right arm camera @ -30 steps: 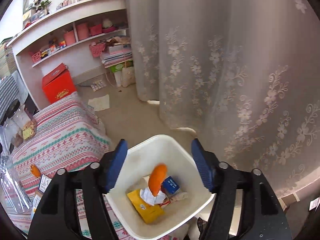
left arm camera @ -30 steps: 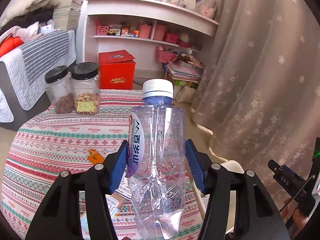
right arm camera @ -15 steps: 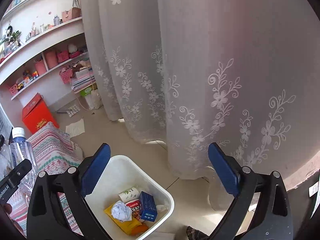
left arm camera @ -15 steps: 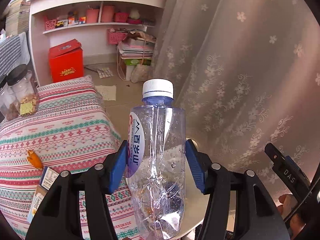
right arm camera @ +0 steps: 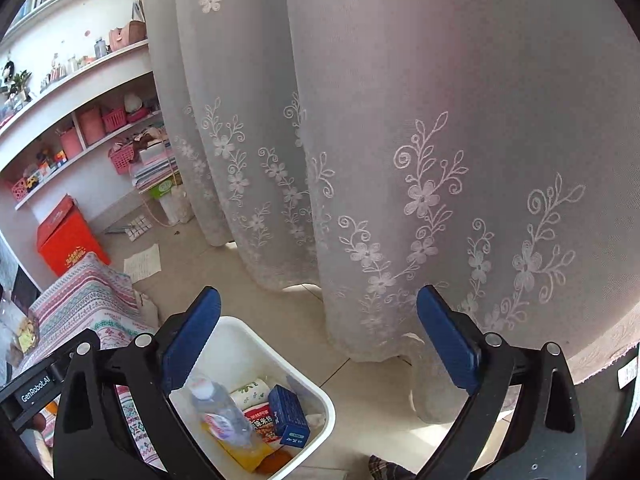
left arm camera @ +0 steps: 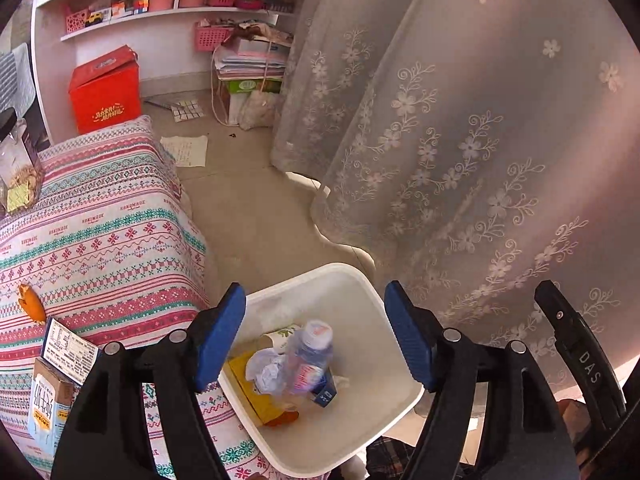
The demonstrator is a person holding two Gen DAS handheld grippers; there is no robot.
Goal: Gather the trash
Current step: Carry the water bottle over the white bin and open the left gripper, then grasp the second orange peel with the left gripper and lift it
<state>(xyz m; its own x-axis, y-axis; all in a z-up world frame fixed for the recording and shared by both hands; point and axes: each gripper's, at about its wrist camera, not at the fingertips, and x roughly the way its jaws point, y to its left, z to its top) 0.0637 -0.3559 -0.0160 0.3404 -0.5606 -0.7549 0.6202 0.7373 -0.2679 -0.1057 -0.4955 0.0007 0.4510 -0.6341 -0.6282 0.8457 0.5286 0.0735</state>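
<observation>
A white bin (left arm camera: 384,308) (right arm camera: 320,396) stands on the floor beside the patterned table. A clear plastic bottle (left arm camera: 308,356) (right arm camera: 222,416) lies in it, blurred, on a yellow packet, crumpled paper, a blue box (right arm camera: 290,416) and an orange peel. My left gripper (left arm camera: 316,340) hangs over the bin, its jaws opening with nothing between the pads. My right gripper (right arm camera: 318,340) stands wide open above the bin's right side, holding nothing. On the table lie an orange peel (left arm camera: 32,306) and a small carton (left arm camera: 56,376).
A lace curtain (left arm camera: 460,140) hangs close behind the bin. The striped tablecloth (left arm camera: 100,240) drapes over the table's edge at the left, with a jar (left arm camera: 16,164) on it. A red box (left arm camera: 106,88), papers and white shelves stand at the far wall.
The left gripper swung from the table to over the bin, opened, and the bottle dropped in. The right gripper widened, let an orange peel fall into the bin, and turned toward the curtain.
</observation>
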